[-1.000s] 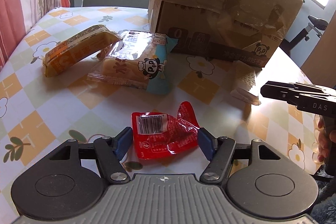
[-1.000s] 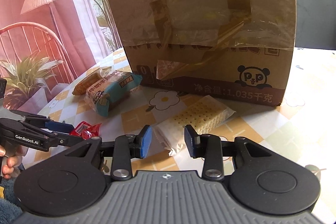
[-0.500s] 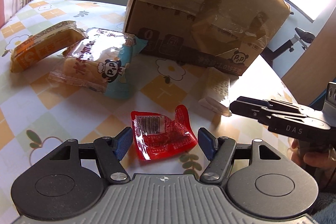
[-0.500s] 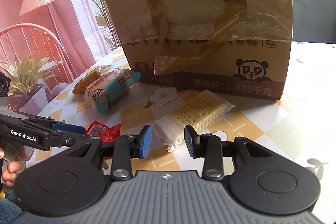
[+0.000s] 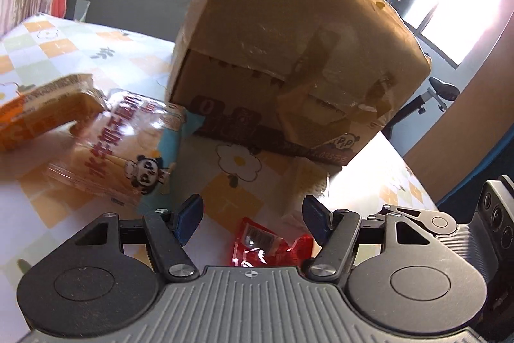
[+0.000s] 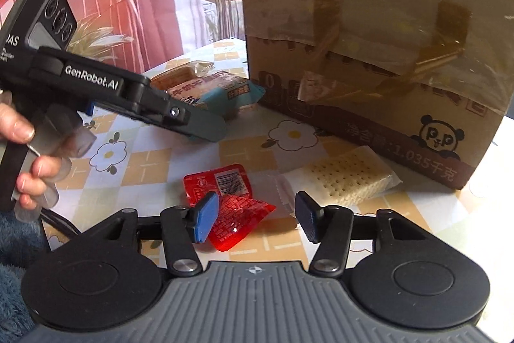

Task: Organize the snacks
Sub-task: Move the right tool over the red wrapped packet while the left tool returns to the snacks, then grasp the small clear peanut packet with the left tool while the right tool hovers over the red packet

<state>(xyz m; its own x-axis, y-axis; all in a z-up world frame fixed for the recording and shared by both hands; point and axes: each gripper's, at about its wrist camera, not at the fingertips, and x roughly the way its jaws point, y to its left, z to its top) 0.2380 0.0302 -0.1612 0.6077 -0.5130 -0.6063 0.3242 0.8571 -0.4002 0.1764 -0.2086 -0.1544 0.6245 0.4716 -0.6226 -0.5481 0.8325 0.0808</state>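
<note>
Both pairs of jaws stand apart with nothing pressed between the pads: the right gripper (image 6: 253,219) has just been opening, and the red snack packet (image 6: 229,204) lies on the table under and between its fingers, the blue left pad (image 6: 205,222) overlapping the wrapper's edge in the view, though whether it touches cannot be told; the left gripper (image 5: 253,216) is released as well, held above the table with only a corner of the same red snack packet (image 5: 270,248) showing at 6 o'clock below its fingertips. Seen from the right wrist, the cracker pack (image 6: 350,177) in clear wrap lies at 2 o'clock from the red packet, just beside it and close against the foot of the taped cardboard box (image 6: 376,47), which fills the view from 12 to 3 o'clock and carries a panda print near its lower corner. At 11 o'clock a blue-and-clear bread packet (image 6: 221,94) rests near the box's left corner, with an orange-wrapped cake (image 6: 175,77) just behind it. The left gripper's body crosses that view from 9 o'clock, a person's hand (image 6: 24,156) wrapped around its handle. From the left wrist the bread packet (image 5: 128,150) sits at 10 o'clock, the orange cake (image 5: 45,111) leaning on it at 9 o'clock. All lie on a tablecloth (image 6: 151,163) of orange and green checks with white flowers.
</note>
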